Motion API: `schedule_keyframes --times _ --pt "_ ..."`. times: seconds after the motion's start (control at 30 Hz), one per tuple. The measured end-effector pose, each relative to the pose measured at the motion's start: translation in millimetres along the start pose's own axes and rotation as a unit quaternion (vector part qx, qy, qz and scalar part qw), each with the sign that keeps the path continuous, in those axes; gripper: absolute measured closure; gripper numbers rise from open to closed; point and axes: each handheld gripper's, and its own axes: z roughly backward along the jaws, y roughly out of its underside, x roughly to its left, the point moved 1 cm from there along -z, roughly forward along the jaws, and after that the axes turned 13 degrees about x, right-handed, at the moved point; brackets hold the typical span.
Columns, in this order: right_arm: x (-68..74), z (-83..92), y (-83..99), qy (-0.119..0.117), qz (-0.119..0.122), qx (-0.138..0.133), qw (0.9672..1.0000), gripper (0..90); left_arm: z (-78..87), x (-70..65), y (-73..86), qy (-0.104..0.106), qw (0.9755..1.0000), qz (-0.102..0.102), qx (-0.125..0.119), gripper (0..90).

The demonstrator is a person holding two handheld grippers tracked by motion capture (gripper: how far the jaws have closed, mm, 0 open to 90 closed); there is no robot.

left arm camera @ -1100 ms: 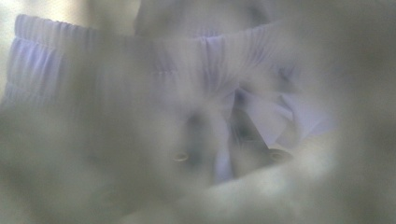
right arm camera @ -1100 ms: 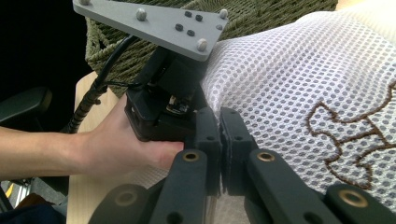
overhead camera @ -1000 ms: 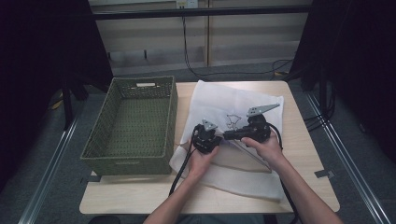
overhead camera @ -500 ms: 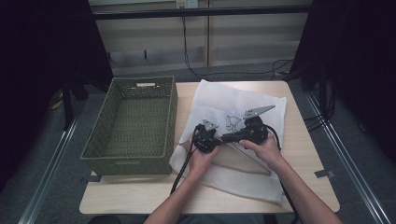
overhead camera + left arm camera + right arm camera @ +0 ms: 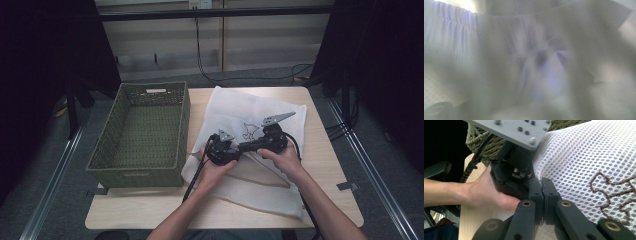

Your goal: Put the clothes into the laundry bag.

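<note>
gripping mesh bag (image 5: 584,160), hand-held grippers side-by-side

left gripper view | white, thin mesh fabric (image 5: 529,62) very close to the lens, blurred; soft folds run across it; gathered, ribbed band along the upper left; darker crease near the middle; pale bright patch at the top left corner; own black jaws not discernible

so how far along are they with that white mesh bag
Early, it seems. The white mesh bag lies spread on the table beside the green basket, which holds nothing. In hand: the right tongs are shut on a fold of the mesh, and the left tongs, close beside them, have just been opening. Likely left: folding the bag and basketing it.
</note>
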Motion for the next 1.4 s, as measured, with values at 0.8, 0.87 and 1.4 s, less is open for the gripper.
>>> schedule_keyframes --times 0.8,0.87,1.4 --pt "-3.2 10.5 -0.2 0.003 -0.004 -0.018 0.9998 88.3 24.5 -4.0 24.7 0.012 0.995 -0.083 0.053 52.4" --pt "-2.7 10.2 -0.8 0.007 -0.002 -0.016 0.9998 88.3 16.2 -4.5 26.4 0.0 0.995 -0.079 0.062 69.8" --pt "2.0 8.8 -2.1 0.008 0.007 -0.008 0.9999 88.4 3.0 -15.4 -11.9 -0.014 0.9997 -0.021 -0.006 88.4"
